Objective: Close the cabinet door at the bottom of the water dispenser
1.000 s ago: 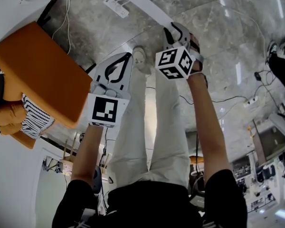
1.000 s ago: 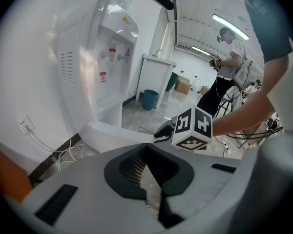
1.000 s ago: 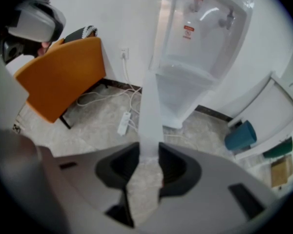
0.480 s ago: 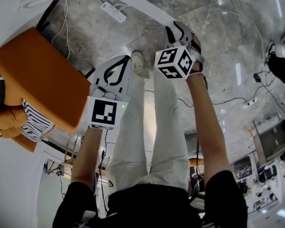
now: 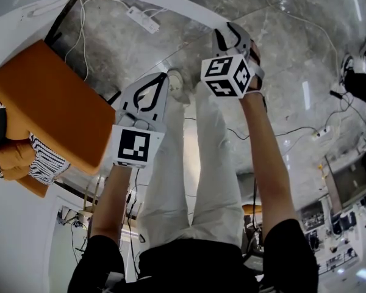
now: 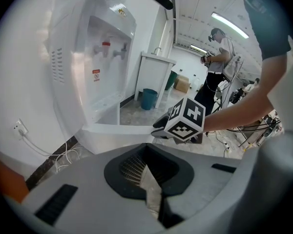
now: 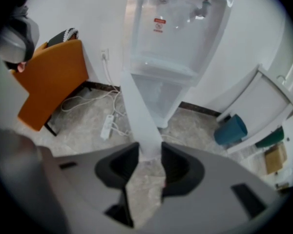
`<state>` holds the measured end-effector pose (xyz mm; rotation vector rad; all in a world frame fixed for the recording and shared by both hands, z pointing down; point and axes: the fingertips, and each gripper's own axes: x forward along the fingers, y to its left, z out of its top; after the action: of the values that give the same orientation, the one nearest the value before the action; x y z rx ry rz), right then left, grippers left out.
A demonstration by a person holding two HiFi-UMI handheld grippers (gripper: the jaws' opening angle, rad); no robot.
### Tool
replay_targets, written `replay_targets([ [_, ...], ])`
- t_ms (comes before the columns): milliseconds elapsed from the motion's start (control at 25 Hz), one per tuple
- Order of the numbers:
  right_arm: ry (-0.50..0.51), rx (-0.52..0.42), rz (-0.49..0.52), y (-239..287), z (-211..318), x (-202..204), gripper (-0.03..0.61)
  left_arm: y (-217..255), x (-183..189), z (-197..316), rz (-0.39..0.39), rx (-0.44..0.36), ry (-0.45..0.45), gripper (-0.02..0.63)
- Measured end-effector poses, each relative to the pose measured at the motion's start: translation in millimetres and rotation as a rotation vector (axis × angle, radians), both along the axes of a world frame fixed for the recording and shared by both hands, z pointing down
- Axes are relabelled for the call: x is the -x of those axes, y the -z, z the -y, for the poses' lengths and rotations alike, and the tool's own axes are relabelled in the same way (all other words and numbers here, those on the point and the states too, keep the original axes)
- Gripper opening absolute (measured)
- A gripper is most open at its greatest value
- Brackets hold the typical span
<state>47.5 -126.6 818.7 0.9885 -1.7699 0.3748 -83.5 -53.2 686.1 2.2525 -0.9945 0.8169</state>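
Note:
The white water dispenser [image 7: 180,28] stands against the wall, with its taps also showing in the left gripper view [image 6: 102,57]. Its bottom cabinet door [image 7: 139,116] swings out open and is seen edge-on. In the head view the door is a white strip [image 5: 189,5] running to my right gripper [image 5: 232,32]. That right gripper [image 7: 150,155] is shut on the door's free edge, which fills the gap between its jaws. My left gripper [image 5: 163,75] hangs lower and to the left, away from the door, shut with nothing in it [image 6: 147,150].
An orange chair [image 5: 49,96] with a striped cushion stands left of the dispenser. A power strip [image 5: 143,18] and cables lie on the marble floor beside it. A teal bin [image 7: 230,129] and a white stand [image 6: 154,77] sit to the right. Another person [image 6: 217,57] stands far back.
The right gripper has edged slightly up and to the right on the door edge. The left gripper has barely moved.

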Motion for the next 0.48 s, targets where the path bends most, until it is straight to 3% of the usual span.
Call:
replay_targets([
  [480, -0.187, -0.017, 0.062, 1, 33, -24, 0.150, -5, -5, 15, 0.009, -0.003, -0.003, 0.006],
])
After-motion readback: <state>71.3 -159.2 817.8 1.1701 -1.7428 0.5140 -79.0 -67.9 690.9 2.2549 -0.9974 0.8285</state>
